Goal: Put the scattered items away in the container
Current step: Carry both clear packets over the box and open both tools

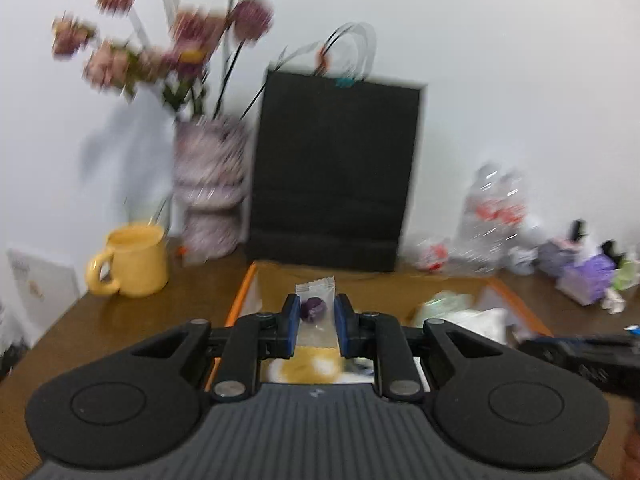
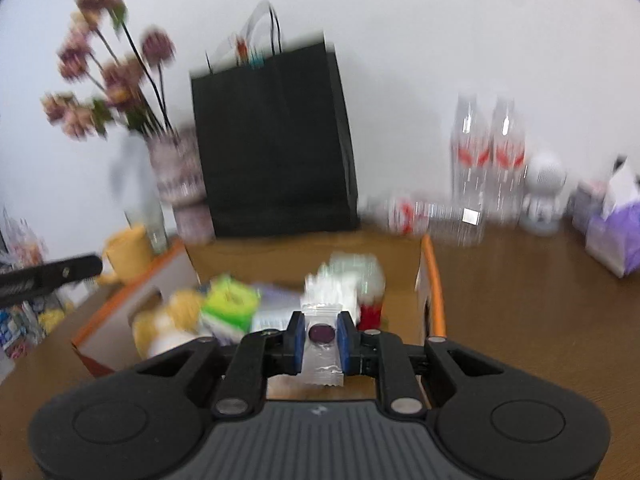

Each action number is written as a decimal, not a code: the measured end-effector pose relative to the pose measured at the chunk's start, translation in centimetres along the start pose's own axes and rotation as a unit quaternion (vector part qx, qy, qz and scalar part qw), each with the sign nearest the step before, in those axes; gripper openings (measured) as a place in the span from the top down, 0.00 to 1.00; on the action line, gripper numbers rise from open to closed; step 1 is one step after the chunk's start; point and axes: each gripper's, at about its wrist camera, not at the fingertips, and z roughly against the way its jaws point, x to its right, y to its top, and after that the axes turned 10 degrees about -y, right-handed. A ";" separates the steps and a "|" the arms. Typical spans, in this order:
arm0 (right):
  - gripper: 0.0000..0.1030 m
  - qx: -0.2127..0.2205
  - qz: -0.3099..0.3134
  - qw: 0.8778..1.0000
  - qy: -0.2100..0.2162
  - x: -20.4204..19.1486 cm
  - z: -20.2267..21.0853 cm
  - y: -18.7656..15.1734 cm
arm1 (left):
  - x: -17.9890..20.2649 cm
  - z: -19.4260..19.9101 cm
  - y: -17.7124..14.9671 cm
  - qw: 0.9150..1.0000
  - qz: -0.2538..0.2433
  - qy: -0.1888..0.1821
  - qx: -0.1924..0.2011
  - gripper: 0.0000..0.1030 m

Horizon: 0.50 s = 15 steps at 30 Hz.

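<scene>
In the left wrist view my left gripper [image 1: 316, 314] is shut on a clear wrapped candy [image 1: 315, 307] with a purple centre, held over the orange-rimmed cardboard box [image 1: 240, 300]. In the right wrist view my right gripper [image 2: 321, 334] is shut on a second clear wrapped candy [image 2: 321, 334] with a dark purple disc inside, above the same box [image 2: 434, 280]. Several items lie in the box: a yellow soft toy [image 2: 168, 320], a green packet [image 2: 230, 302], white packets [image 2: 340, 280]. The right gripper's arm shows at the left view's right edge [image 1: 580, 354]; both views are blurred.
A black paper bag [image 1: 332, 176] stands behind the box against the white wall. A flower vase [image 1: 210, 188] and yellow mug [image 1: 132, 260] are to its left. Clear bottles [image 2: 488, 160], a white toy robot [image 2: 542, 196] and a purple tissue pack [image 2: 616, 236] stand at the right on the wooden table.
</scene>
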 end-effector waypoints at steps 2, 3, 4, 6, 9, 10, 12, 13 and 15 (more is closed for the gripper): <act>0.85 -0.019 0.010 1.000 -0.007 -0.2 -1.4 -0.5 | -1.2 -1.9 -0.6 0.999 0.023 0.005 -0.027 0.81; 0.85 -0.026 0.014 0.999 -0.011 -0.2 -2.0 -0.8 | -1.7 -2.6 -0.9 0.999 0.028 0.005 -0.040 0.81; 0.85 -0.032 0.016 0.999 -0.014 -0.2 -2.5 -1.0 | -2.1 -3.2 -1.4 0.998 0.031 0.009 -0.052 0.81; 0.85 -0.043 0.019 0.999 -0.016 -0.2 -3.3 -1.4 | -2.7 -3.8 -2.2 0.997 0.035 0.012 -0.066 0.82; 0.85 -0.039 0.044 0.998 -0.022 -0.7 -3.6 -1.8 | -2.7 -3.1 -2.7 0.997 0.027 0.013 -0.065 0.82; 0.85 -0.039 0.051 0.998 -0.022 -0.9 -3.7 -2.0 | -2.7 -2.8 -2.9 0.997 0.027 0.013 -0.065 0.82; 0.85 -0.039 0.055 0.998 -0.020 -1.0 -3.7 -2.1 | -2.6 -2.5 -3.2 0.997 0.028 0.014 -0.066 0.82; 0.85 -0.040 0.054 0.998 -0.020 -0.8 -3.7 -2.0 | -2.6 -2.3 -3.3 0.997 0.028 0.016 -0.067 0.82; 0.85 -0.040 0.057 0.997 -0.025 -0.5 -3.7 -1.9 | -2.6 -2.0 -3.4 0.997 0.030 0.015 -0.067 0.82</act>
